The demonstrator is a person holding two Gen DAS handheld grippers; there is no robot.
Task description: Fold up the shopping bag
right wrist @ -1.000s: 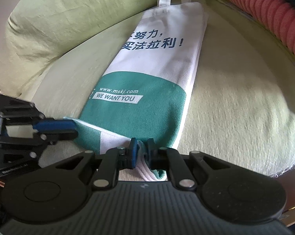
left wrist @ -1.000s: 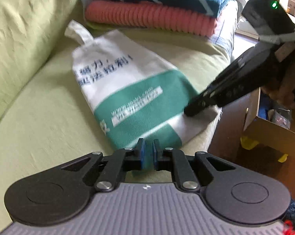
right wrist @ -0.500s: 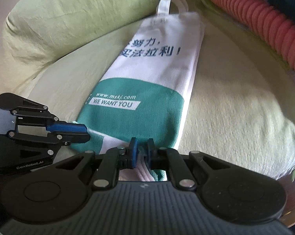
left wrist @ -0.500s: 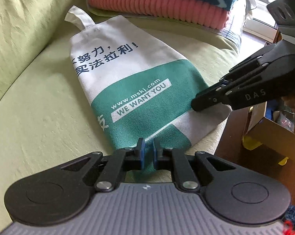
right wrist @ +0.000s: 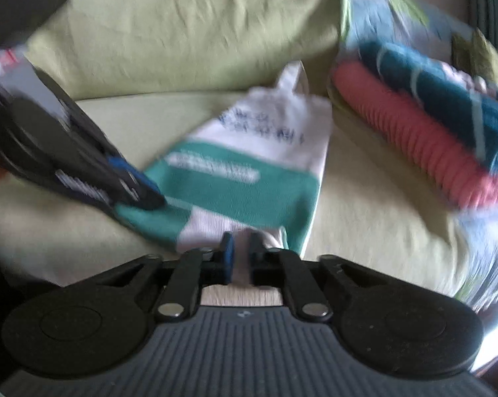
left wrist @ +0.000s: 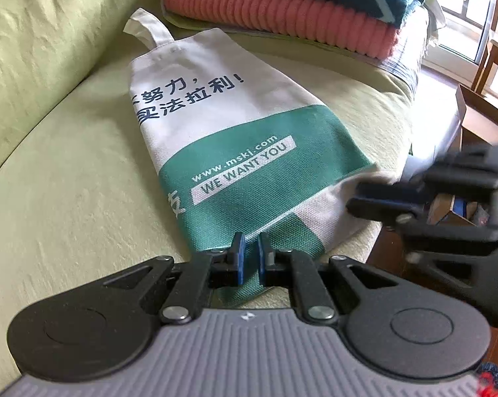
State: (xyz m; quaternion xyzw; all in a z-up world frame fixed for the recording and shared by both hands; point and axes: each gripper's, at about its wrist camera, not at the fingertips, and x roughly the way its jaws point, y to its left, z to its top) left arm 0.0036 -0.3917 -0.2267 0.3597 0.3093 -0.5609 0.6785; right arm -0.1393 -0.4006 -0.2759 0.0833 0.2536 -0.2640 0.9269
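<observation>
The white and green canvas shopping bag point(left wrist: 235, 125) lies flat on the green sofa seat point(left wrist: 67, 182), its handle pointing toward the backrest. My left gripper point(left wrist: 250, 254) is shut on the bag's near green bottom edge. In the right wrist view it point(right wrist: 149, 198) pins that green corner of the bag point(right wrist: 249, 178). My right gripper point(right wrist: 240, 254) is blurred, with its pads standing apart just short of the white bottom corner. From the left wrist view it point(left wrist: 351, 200) hovers at that corner by the seat's edge.
A stack of folded towels, coral under teal point(left wrist: 282, 10), sits behind the bag against the armrest point(right wrist: 414, 132). The sofa backrest point(right wrist: 182, 33) rises to the left. The seat edge drops off to the right toward a wooden floor point(left wrist: 480, 122).
The right gripper's pads have spread and it has pulled back and swung, blurring its view. The bag and the left gripper have stayed put.
</observation>
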